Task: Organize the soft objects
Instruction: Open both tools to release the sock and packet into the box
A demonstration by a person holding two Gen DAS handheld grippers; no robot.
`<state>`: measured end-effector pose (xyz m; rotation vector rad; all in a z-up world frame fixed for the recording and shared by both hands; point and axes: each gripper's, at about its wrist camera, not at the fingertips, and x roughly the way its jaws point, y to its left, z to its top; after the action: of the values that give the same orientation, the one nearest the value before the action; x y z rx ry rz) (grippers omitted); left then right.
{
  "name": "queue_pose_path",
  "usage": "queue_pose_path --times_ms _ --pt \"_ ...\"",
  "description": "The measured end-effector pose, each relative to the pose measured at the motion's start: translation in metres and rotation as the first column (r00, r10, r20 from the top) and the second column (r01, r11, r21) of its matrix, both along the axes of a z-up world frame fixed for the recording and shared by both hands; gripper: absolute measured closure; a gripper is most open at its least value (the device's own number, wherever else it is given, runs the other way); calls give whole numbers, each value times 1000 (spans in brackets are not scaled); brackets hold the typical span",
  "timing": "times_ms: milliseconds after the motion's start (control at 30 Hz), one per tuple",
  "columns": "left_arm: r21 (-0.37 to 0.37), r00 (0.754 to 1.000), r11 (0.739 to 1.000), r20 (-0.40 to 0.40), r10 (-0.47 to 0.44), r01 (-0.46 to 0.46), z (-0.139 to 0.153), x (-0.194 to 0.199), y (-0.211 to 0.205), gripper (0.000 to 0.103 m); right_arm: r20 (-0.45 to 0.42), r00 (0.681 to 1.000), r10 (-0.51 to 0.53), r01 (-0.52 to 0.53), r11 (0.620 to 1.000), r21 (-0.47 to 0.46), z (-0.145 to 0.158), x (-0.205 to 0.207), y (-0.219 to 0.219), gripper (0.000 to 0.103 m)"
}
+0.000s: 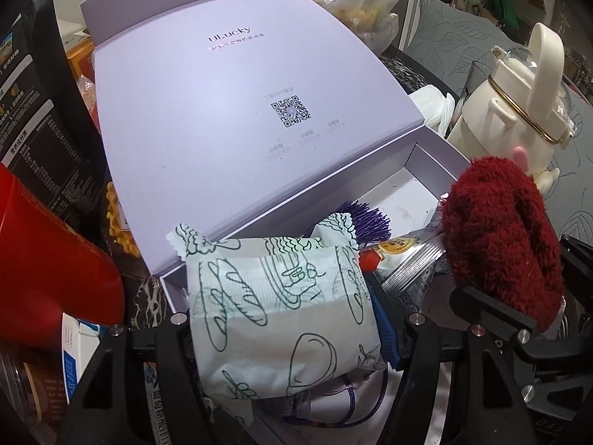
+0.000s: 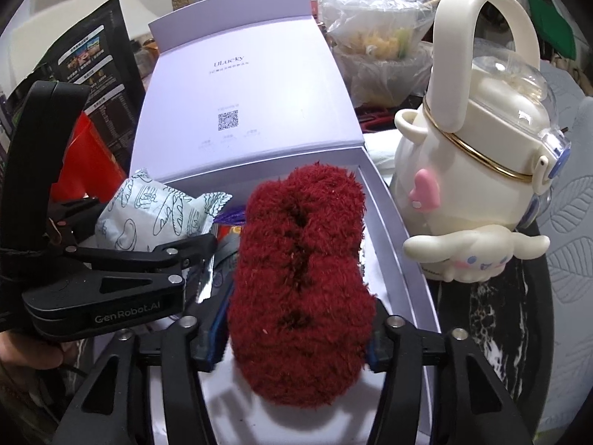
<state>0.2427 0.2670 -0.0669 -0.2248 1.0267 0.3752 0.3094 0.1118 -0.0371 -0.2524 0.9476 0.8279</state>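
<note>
Both grippers loaded over the open lavender box (image 2: 400, 222). My left gripper (image 1: 281, 319) is clamped on the white printed soft packet (image 1: 278, 307), which fills the space between its jaws; my right gripper (image 2: 300, 337) is clenched on the dark red fuzzy bundle (image 2: 300, 270), which pokes well ahead of its jaws. I'd lower the red one onto the bare box floor ahead of the right jaws, staying off the cream kettle-shaped bottle (image 2: 478, 170), then release and set the packet beside it.
</note>
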Motion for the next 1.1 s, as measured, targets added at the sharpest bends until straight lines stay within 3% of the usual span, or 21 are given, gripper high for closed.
queue_pose_path --times_ms 133,400,767,1100 --pt "-6 1000 1000 -5 10 -10 3 2 0 25 35 999 -18 19 1000 -16 5 -2 -3 40" --pt "47 1000 999 23 10 -11 21 -6 -10 25 130 991 -29 30 1000 -4 29 -15 -11 39" --pt "106 989 994 149 5 -21 67 -33 -19 25 203 978 -52 38 997 70 61 -29 -27 38" --pt "134 963 990 268 4 -41 112 -63 -26 25 275 960 -53 12 989 147 93 -53 -39 38"
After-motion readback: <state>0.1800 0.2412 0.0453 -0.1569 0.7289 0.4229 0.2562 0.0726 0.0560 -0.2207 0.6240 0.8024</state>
